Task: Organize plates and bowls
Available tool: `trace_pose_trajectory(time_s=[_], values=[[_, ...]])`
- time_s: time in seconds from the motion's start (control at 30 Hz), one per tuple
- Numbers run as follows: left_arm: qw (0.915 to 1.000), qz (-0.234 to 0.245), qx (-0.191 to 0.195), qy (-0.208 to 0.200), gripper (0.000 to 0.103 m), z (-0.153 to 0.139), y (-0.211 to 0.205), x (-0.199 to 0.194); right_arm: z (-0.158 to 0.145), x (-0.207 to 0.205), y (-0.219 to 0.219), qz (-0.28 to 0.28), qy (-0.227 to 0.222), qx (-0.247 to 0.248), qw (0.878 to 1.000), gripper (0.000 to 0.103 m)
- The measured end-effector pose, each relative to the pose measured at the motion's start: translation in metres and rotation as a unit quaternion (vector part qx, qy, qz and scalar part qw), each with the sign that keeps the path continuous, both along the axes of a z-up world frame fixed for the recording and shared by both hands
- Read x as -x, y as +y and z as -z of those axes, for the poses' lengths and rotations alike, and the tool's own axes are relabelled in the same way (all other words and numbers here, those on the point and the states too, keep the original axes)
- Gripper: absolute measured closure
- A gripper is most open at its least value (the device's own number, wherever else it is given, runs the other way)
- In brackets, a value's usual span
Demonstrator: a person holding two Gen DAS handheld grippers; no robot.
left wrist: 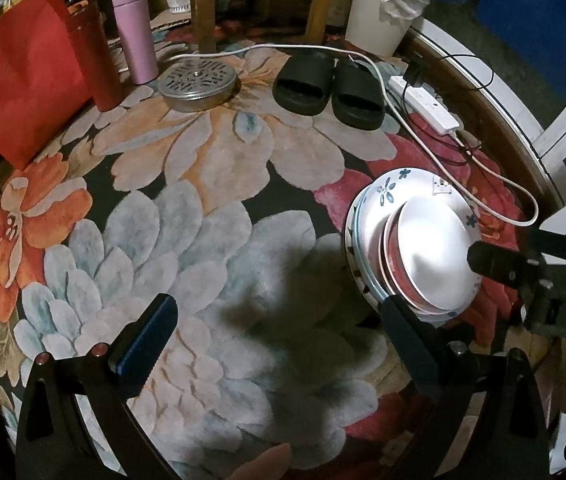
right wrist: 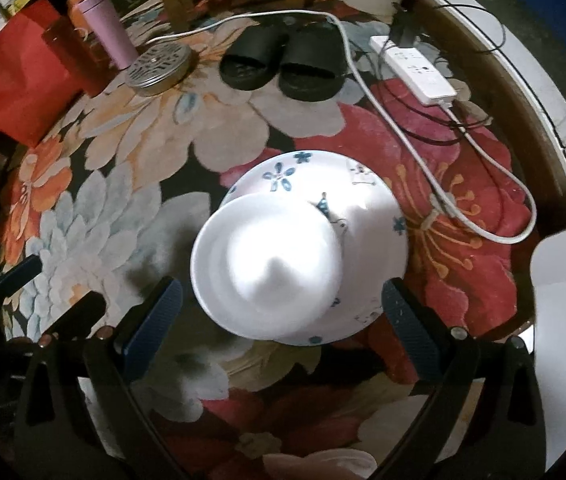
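On the flowered rug (left wrist: 203, 184), going left to right: the left gripper (left wrist: 279, 336) hovers released over bare pile, then the plates (right wrist: 367, 200) stack with a white bowl (right wrist: 267, 264) on top, at the near right. Above them the right gripper (right wrist: 283, 312) hangs released, holding nothing.

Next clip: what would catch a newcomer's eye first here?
The brightly lit stack of dishes: a white bowl sitting off-centre on blue-flowered plates, on the flowered rug, just ahead of the open right gripper. Behind it, black slippers and a white power strip lie on the rug too.
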State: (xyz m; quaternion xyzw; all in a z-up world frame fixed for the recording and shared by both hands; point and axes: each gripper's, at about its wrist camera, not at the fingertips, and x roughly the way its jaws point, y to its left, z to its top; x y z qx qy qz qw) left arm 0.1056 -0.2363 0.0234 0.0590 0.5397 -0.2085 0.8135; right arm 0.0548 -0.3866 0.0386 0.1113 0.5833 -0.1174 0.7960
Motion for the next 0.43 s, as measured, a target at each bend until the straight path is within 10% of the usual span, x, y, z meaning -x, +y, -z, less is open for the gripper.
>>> trace_pose_trajectory(time_s=[0.43], values=[[0.9998,-0.019,0.002,0.01,0.002,0.004,0.021,0.001,0.001,-0.003,0.018,-0.026,0.001,-0.005,1.0,0.003]])
